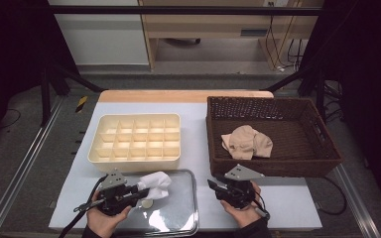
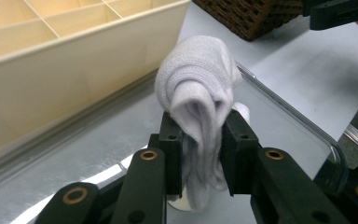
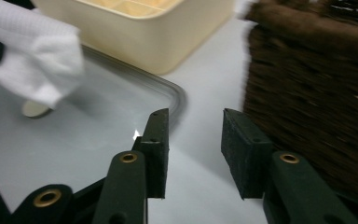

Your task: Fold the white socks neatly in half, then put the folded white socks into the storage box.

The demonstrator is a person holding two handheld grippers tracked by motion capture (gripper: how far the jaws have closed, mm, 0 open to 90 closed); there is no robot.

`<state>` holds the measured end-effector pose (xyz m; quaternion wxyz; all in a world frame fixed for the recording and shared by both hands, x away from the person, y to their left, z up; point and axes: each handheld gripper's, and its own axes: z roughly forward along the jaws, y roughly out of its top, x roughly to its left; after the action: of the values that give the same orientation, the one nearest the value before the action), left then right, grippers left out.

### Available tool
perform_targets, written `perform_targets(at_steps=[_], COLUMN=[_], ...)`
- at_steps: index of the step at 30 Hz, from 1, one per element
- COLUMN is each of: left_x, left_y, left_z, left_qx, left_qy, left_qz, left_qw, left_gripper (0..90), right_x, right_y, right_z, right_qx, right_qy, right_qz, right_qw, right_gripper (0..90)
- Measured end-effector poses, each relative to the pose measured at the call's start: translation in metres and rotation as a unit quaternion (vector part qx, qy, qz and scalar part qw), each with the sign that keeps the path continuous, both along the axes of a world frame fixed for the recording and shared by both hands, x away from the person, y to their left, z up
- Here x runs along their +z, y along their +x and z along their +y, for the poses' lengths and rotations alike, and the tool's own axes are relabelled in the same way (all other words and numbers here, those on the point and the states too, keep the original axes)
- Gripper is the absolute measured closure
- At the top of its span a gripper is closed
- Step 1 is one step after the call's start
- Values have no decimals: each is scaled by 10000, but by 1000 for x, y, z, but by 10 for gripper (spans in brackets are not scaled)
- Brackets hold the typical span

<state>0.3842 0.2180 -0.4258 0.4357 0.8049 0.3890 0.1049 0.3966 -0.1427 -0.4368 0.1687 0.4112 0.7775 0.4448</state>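
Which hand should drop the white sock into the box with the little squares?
Probably the left. Its gripper already pinches the white sock beside the cream divided box. The right gripper is open, empty, nearer the basket.

White sock (image 2: 196,88), cream organiser (image 1: 135,140), brown basket (image 1: 327,144), beige socks (image 1: 246,141), silver tray (image 1: 178,218)

On the counter (image 1: 287,198) the divided box (image 1: 135,142) sits at the far left and the basket (image 1: 327,153) at the far right, with cloths (image 1: 245,141) lying in it. The tray (image 1: 178,218) lies before the box, on my near side. My left gripper (image 1: 139,191) holds a sock (image 2: 198,88) over the tray, and my right gripper (image 1: 212,184) hangs just right of the tray, before the basket.
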Motion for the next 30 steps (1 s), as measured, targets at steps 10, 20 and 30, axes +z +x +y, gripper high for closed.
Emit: perform_targets(at_steps=[10, 20, 30], left_x=[17, 31, 49], left_y=[7, 24, 41], left_z=[18, 40, 48], left_qx=[193, 517, 645], left_qy=[124, 221, 217], left_qz=[-234, -245, -332], left_qw=[9995, 9981, 9971], left_gripper=[714, 713, 712], right_x=[-10, -12, -13], right_y=[-1, -5, -9], right_z=[-41, -56, -64], right_qx=[-546, -775, -880], right_qy=[-336, -582, -563], right_qz=[94, 22, 34], right_qw=[9979, 9953, 9945], right_gripper=[567, 524, 498])
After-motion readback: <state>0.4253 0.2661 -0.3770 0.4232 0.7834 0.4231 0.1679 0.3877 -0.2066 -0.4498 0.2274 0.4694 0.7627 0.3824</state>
